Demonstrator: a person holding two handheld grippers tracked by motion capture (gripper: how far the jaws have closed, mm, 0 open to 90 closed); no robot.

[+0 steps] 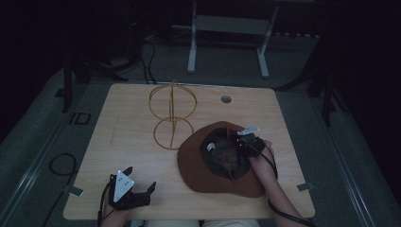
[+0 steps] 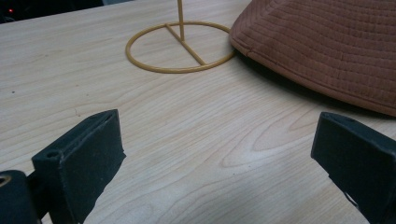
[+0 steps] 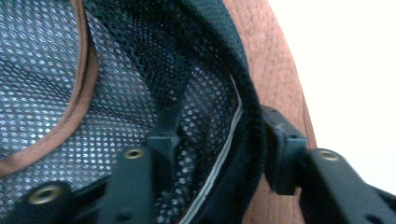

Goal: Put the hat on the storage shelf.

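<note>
Hat (image 1: 217, 175), brown and wide-brimmed, lies upside down on the desk (image 1: 137, 156), its brim just beside the base ring of the gold wire stand (image 1: 172, 113). The right hand-held gripper (image 3: 219, 140) has one jaw inside the mesh lining and one outside the dark inner band at the crown's edge; the jaws look about pinched on it, though the close view is blurry. A firm bite on band and brim together would let the hat lift cleanly toward the stand. The left hand-held gripper (image 2: 215, 158) rests on the desk, jaws wide apart and empty.
</note>
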